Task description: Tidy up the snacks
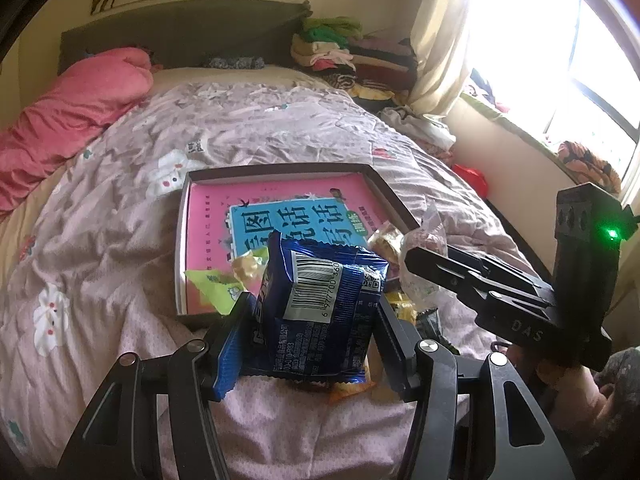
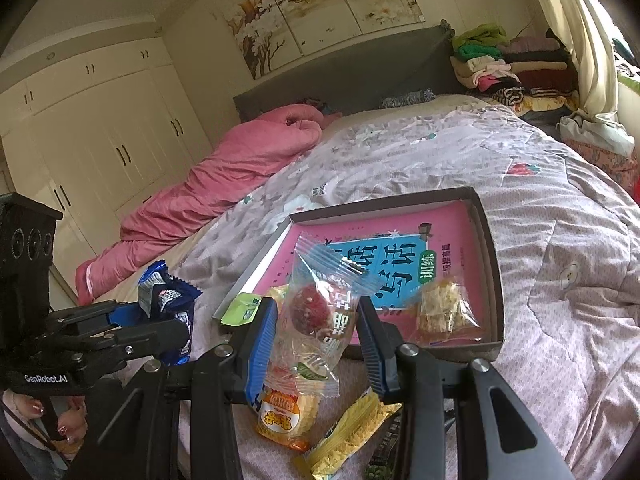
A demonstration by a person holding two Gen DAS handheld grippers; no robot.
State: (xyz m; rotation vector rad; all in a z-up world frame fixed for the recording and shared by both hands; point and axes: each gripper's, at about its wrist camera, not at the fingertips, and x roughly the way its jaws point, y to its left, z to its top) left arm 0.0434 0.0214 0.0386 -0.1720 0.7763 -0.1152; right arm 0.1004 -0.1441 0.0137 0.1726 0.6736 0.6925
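On tray (image 2: 490, 240): two snacks (image 2: 442, 312)

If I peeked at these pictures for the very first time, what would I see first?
First, the shiny blue snack packet with a barcode, pinched in the left gripper right up front. Next, the clear wrapper with a red treat, held in the right gripper. Behind both, a dark shallow box with a bright pink book inside lies on the flowery quilt.
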